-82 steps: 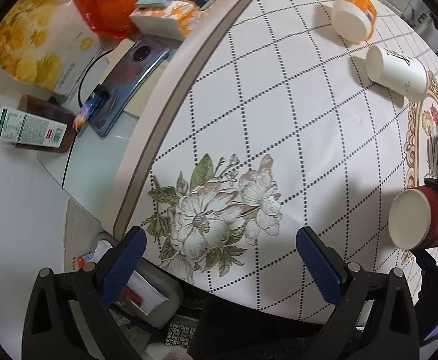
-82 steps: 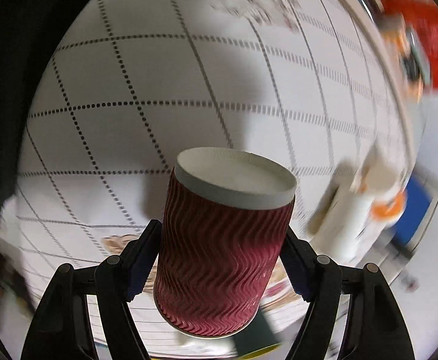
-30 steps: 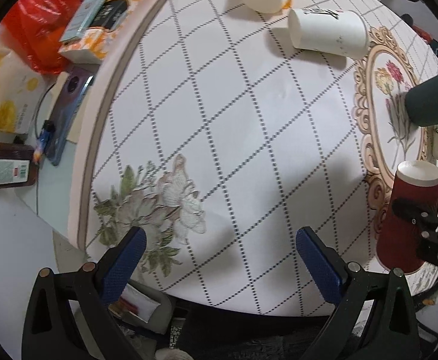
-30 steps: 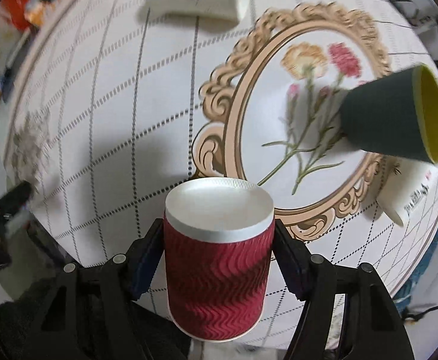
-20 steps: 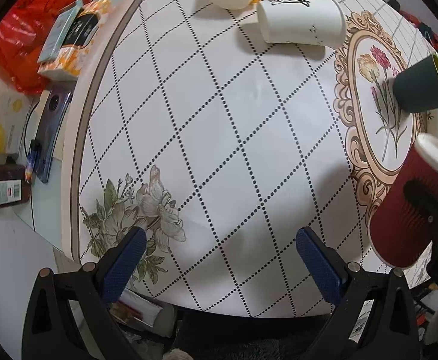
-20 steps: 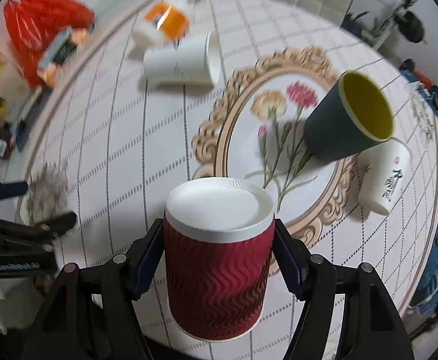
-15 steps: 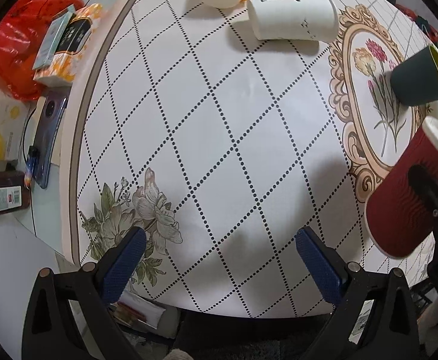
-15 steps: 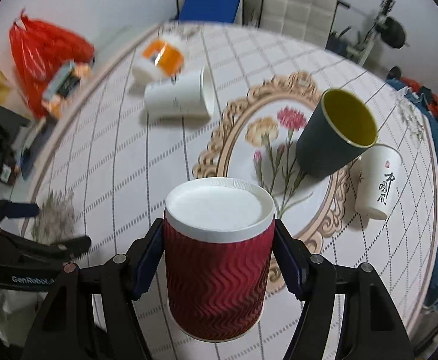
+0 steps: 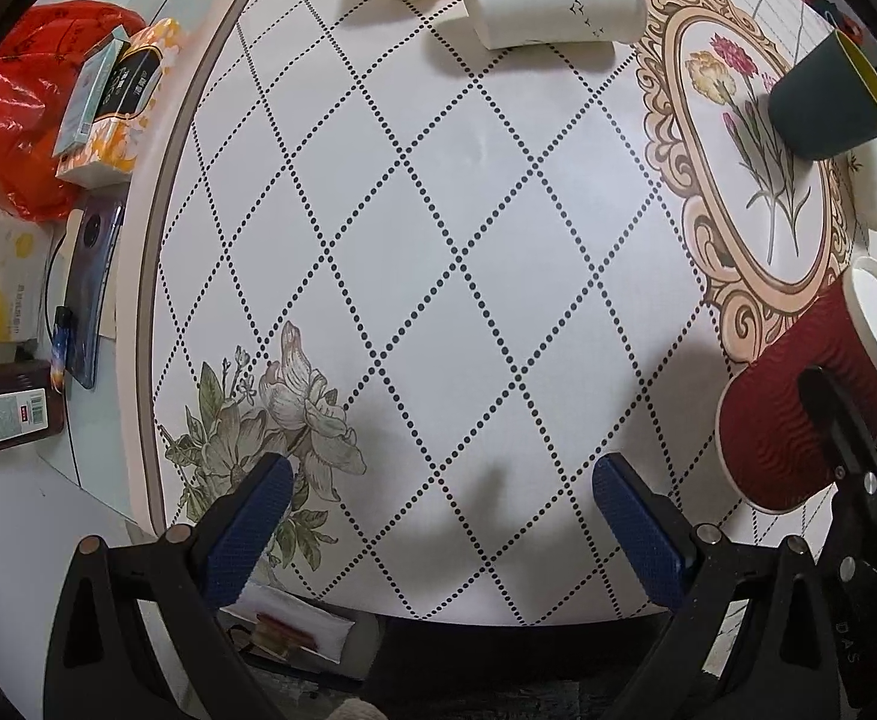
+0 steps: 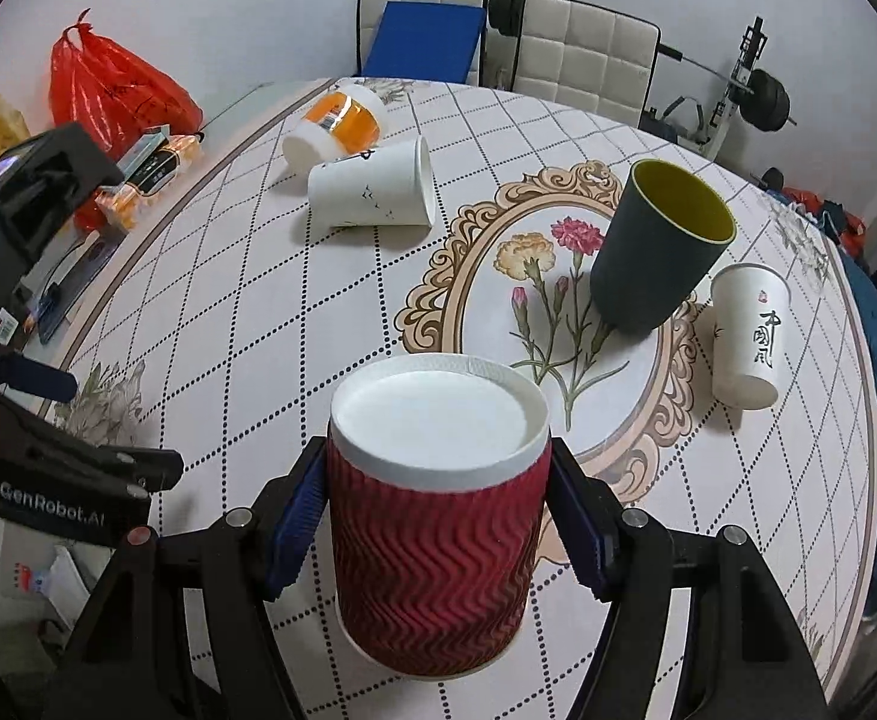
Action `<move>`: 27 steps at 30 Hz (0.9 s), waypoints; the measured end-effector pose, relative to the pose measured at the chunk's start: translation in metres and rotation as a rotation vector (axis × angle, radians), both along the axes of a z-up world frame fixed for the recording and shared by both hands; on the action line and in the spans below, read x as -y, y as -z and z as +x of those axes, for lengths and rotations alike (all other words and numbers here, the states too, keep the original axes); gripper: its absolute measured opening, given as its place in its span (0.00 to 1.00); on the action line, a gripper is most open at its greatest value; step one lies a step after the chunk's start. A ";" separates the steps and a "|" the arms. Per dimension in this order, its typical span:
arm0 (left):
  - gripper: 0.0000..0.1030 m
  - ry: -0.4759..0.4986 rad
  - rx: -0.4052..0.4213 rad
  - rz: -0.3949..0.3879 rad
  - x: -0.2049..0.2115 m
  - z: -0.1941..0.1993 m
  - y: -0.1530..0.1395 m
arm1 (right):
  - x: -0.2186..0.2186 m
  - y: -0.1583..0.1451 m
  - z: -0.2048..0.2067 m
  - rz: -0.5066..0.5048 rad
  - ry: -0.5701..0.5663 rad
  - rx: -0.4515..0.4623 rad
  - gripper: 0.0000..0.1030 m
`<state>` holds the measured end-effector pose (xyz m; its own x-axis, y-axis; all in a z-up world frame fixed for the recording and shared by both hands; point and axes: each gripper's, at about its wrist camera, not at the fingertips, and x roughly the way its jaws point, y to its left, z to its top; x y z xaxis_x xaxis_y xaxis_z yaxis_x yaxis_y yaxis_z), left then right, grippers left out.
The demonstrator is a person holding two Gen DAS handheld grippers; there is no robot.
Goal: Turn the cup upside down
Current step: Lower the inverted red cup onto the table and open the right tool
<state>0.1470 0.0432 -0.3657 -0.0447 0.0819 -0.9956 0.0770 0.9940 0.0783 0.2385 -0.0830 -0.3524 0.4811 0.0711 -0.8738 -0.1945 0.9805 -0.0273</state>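
Note:
My right gripper (image 10: 438, 531) is shut on a dark red ripple paper cup (image 10: 438, 546), held upside down with its white base on top, just above the round patterned table (image 10: 246, 324). The same cup (image 9: 798, 414) shows at the right edge of the left wrist view, tilted, with the right gripper's finger across it. My left gripper (image 9: 441, 525) is open and empty above the table's near edge, by the printed grey flower (image 9: 282, 414).
A dark green cup (image 10: 657, 246) stands upright on the framed flower print. A white cup (image 10: 747, 336) stands beside it. Another white cup (image 10: 372, 183) and an orange-labelled cup (image 10: 333, 123) lie on their sides. A red bag (image 10: 117, 96), boxes and chairs are beyond the table.
The right gripper has turned the red cup from lying sideways to base-up and levelled out over the table. The left gripper has risen and shifted slightly, staying open.

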 end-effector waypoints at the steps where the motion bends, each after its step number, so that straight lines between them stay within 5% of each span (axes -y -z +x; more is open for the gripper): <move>1: 0.99 0.004 0.000 0.001 0.001 -0.002 0.002 | 0.000 -0.001 -0.003 -0.002 0.000 0.003 0.70; 24: 0.99 0.093 0.076 0.006 0.011 -0.043 -0.003 | 0.011 0.005 -0.050 -0.016 0.086 -0.078 0.71; 27: 0.99 0.090 0.104 -0.007 0.013 -0.047 -0.014 | 0.020 0.000 -0.053 0.014 0.150 -0.118 0.83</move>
